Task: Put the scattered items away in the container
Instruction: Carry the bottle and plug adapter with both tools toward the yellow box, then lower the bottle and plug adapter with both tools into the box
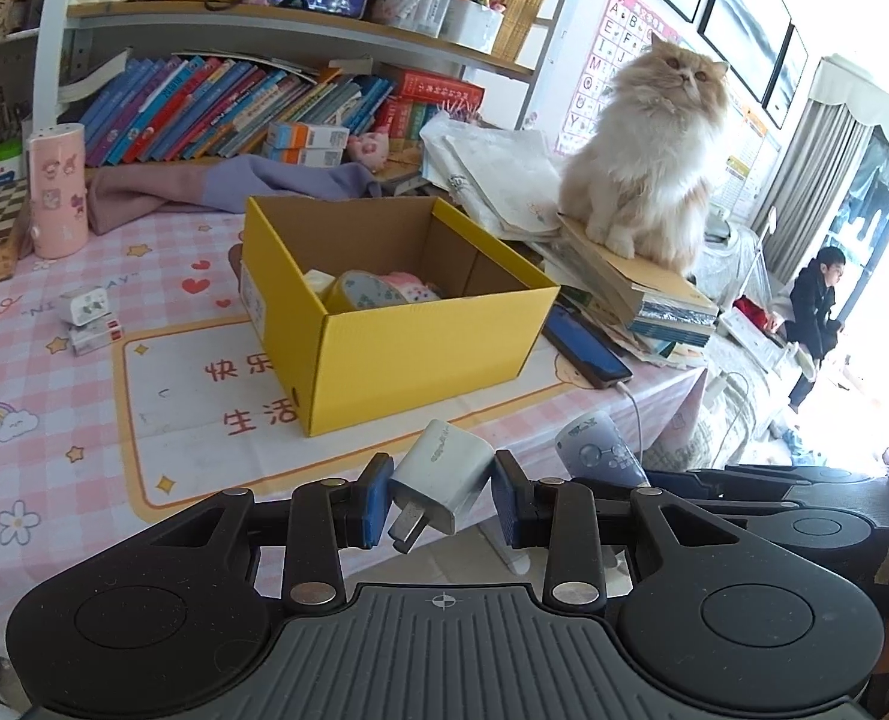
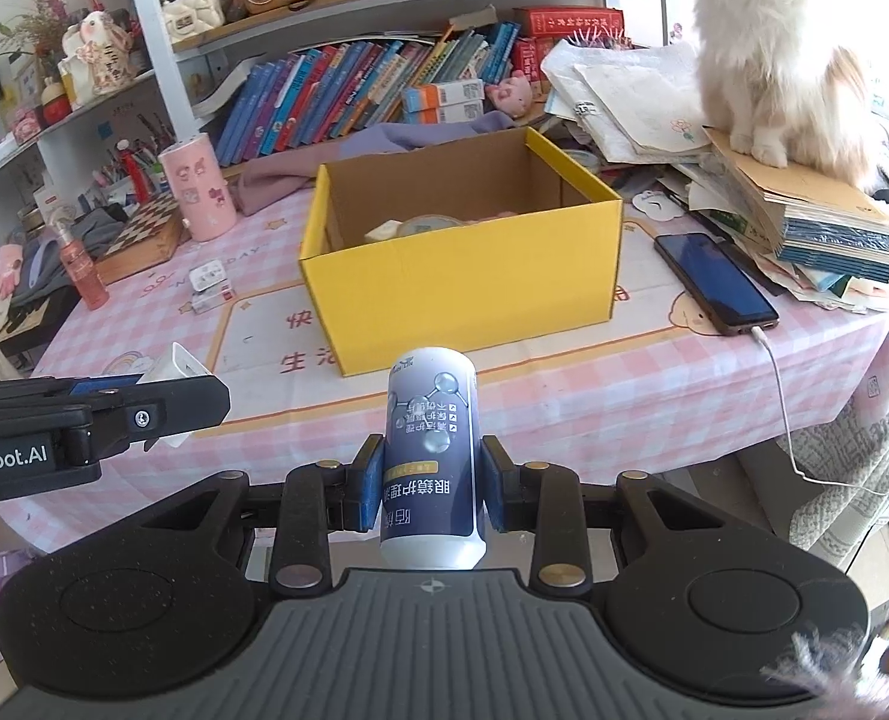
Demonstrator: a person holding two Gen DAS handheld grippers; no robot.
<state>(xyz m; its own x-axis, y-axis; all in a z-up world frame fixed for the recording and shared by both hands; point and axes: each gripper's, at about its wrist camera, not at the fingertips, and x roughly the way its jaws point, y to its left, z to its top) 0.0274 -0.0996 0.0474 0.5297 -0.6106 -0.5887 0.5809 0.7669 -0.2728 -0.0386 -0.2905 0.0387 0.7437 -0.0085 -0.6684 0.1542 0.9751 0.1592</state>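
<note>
On the cluttered pink-checked worktop [image 2: 564, 396] the yellow box [image 2: 468, 276] sat ahead, the left tool [image 1: 438, 498] clamping a tilted charger [image 1: 441, 483], perhaps insecurely, the right tool [image 2: 429, 492] gripping a can [image 2: 431, 450], and the cat [image 1: 648, 162] nearby might interfere.

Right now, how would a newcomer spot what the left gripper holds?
Start at the yellow box on the pink checked tablecloth. Nearer the camera, the left gripper pinches a white plug-in charger, tilted, metal prongs showing, unlike the right gripper's blue-labelled can.
</note>
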